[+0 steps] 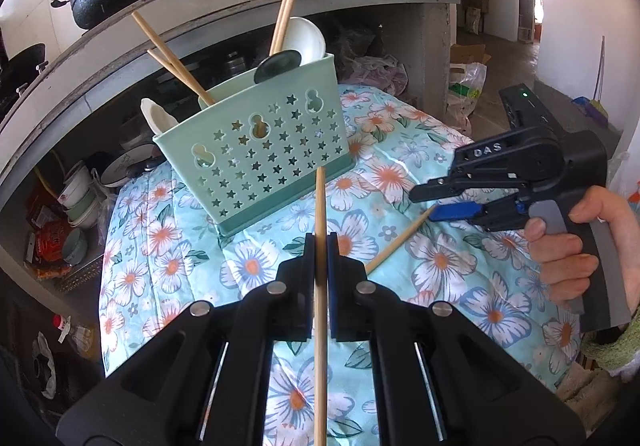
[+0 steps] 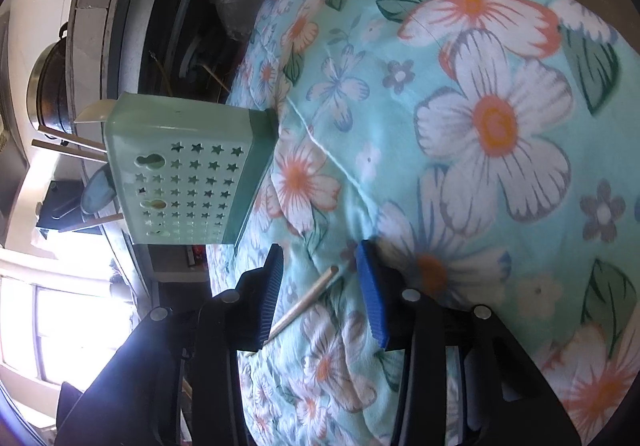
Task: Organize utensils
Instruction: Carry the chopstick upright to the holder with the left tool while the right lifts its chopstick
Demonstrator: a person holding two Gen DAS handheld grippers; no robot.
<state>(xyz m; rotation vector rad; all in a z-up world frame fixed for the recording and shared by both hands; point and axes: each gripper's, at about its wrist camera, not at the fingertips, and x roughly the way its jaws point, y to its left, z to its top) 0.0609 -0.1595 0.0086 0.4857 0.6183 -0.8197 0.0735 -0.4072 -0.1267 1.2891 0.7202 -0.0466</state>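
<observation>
Wooden chopstick [image 1: 320,286] stands clamped upright in the left tongs [image 1: 320,246], before the green utensil holder [image 1: 256,153] on the floral cloth [image 1: 440,266]. Right tongs [image 2: 320,278] stand part-open astride a second chopstick [image 2: 304,306] lying on the cloth, pads not pressing it.

The left gripper [image 1: 321,246] has its jaws closed on a chopstick [image 1: 320,286], which passes straight through the narrow gap between the pads and extends beyond the fingertips. The right gripper [image 2: 320,274], held sideways by a hand [image 1: 588,246] wrapped around its grip, has its jaws partly apart. A second chopstick [image 2: 308,300] lies between those jaws, with neither blue pad [image 2: 372,294] pressing on it.
</observation>
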